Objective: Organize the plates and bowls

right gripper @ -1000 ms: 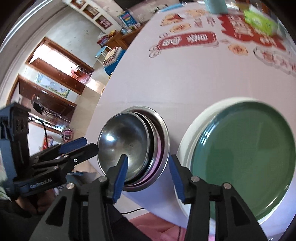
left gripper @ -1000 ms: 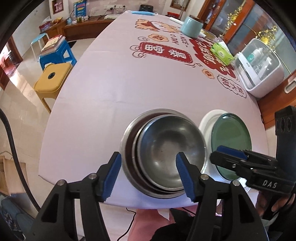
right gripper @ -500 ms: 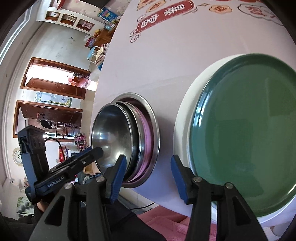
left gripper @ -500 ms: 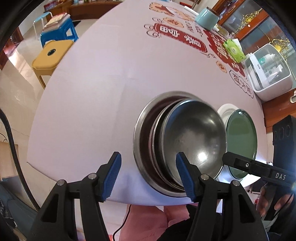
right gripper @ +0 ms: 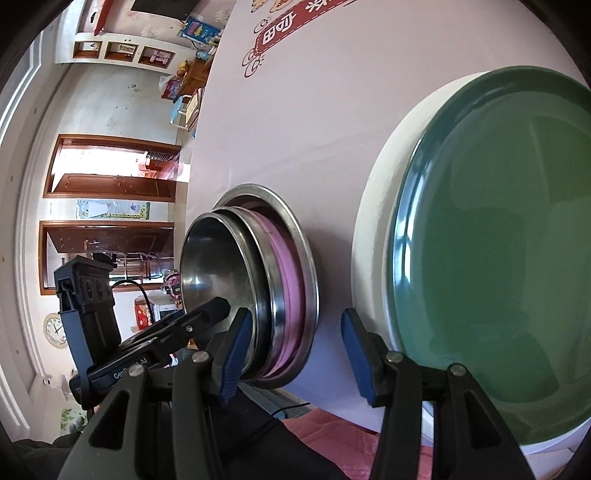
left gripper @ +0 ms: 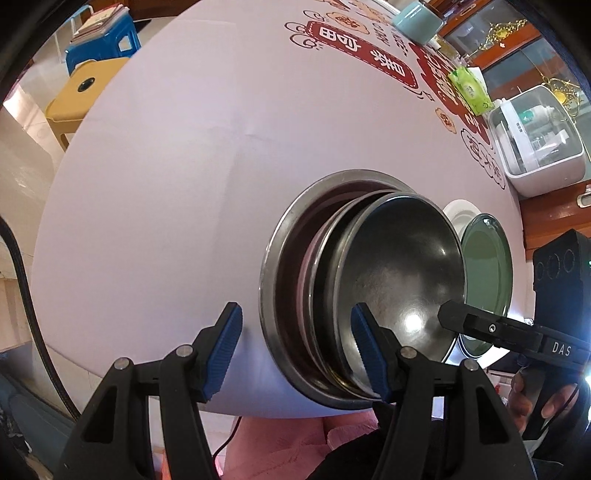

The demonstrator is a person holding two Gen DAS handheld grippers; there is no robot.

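Observation:
Several nested bowls stand near the table's front edge: a small steel bowl [left gripper: 399,280] on top, a pink bowl [right gripper: 288,280] lower down, and a wide steel bowl [left gripper: 273,266] outermost. To their right a green plate [right gripper: 498,258] lies on a white plate [right gripper: 380,221]. My left gripper [left gripper: 297,347] straddles the near left rim of the stack; its jaws are closing, and neither pad presses on the rim. My right gripper [right gripper: 295,354] straddles the stack's right rim, jaws apart, one finger beside the white plate. The right gripper's fingertip [left gripper: 447,314] hangs over the top bowl.
The lilac tablecloth [left gripper: 184,184] carries red print at the back. A green tissue pack [left gripper: 471,90], a teal jar [left gripper: 417,18] and a white box [left gripper: 535,147] stand far right. Yellow [left gripper: 81,96] and blue [left gripper: 103,37] stools stand left of the table.
Both grippers have come down toward the bowl stack, which now looks larger in both views. The right gripper has rolled, and its fingers now sit around the stack's right rim.

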